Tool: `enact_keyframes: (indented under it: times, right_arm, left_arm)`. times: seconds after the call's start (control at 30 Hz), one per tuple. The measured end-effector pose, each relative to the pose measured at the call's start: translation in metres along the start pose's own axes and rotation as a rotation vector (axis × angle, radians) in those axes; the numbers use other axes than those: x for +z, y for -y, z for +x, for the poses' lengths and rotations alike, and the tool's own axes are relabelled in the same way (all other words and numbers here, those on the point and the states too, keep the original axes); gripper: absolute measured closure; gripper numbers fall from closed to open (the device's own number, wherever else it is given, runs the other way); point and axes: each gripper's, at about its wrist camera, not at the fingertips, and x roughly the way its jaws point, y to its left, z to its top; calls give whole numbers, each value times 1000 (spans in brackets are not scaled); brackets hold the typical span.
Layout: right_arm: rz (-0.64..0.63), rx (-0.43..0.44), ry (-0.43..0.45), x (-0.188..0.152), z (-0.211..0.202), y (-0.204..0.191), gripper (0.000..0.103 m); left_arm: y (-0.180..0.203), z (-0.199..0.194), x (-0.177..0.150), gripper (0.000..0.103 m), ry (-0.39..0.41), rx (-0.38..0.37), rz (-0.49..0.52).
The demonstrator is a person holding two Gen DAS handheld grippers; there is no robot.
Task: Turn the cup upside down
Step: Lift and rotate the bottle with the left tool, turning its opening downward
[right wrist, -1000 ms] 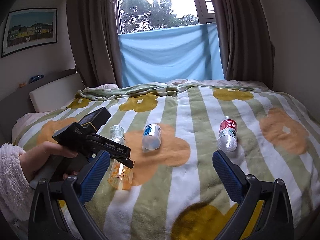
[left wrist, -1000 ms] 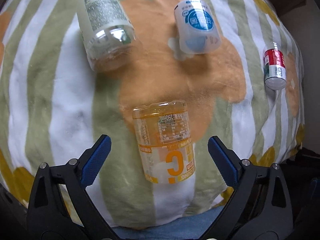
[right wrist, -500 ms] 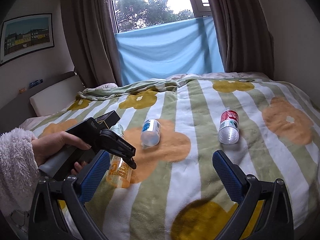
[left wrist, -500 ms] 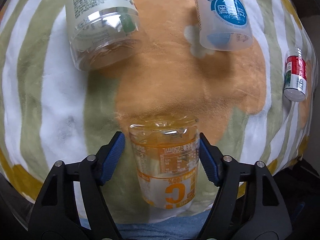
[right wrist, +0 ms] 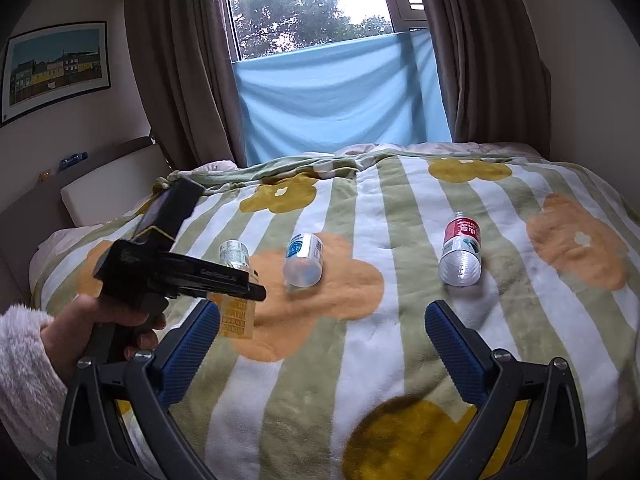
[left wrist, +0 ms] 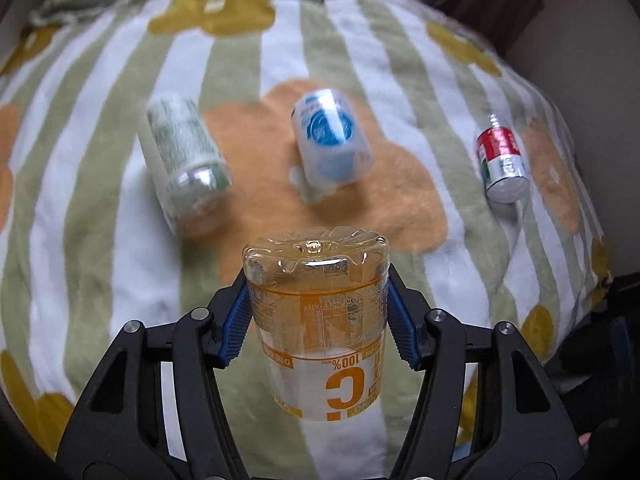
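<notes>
Gripping the orange cup (left wrist: 318, 320), left tongs (left wrist: 318, 330) fill their view; only right tongs (right wrist: 320, 340), gaping empty, show the window (right wrist: 312, 8).

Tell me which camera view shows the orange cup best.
The left wrist view: the orange cup fills the foreground, clamped between the left gripper fingers. The right wrist view shows only a slice of it, mostly hidden behind that gripper.

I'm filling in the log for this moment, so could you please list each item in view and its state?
Orange cup: clamped in the left hand-held gripper, closed end facing away.
Green cup: lying on its side.
Blue cup: lying on its side.
Red bottle: lying on its side.
Right hand-held gripper: open, empty.
</notes>
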Motion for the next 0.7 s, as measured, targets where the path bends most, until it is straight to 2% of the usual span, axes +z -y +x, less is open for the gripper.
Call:
enact_keyframes:
  times: [0.07,0.13,0.2,0.27,0.43,0.53,0.7]
  right_arm:
    - [-2,-2,-10,-4,2,-1,0]
    - [-3,-4,-19,-7,4,-2,0]
    - [-8,-16,-36,-11,4,-3,0]
    - [-13,-27,-45,-14,2,-3,0]
    - [-7,-44,-57,-21,-4,0,0]
    - [7,-40,-72,-24,0,2,0]
    - [6,-23,-74,-23,4,-3,0]
  left_arm:
    - [-7,-1,2,46,103,-8,15]
    - [-22,0,-5,46,196,-38,-25]
    - [-30,9,-11,46,270,-78,-84]
    - [-41,10,-15,46,309,-72,-94]
    - [-45,29,-24,46,277,-40,-66]
    - [-42,29,-27,46,270,-31,-35]
    - [-34,24,-28,46,212,-8,35]
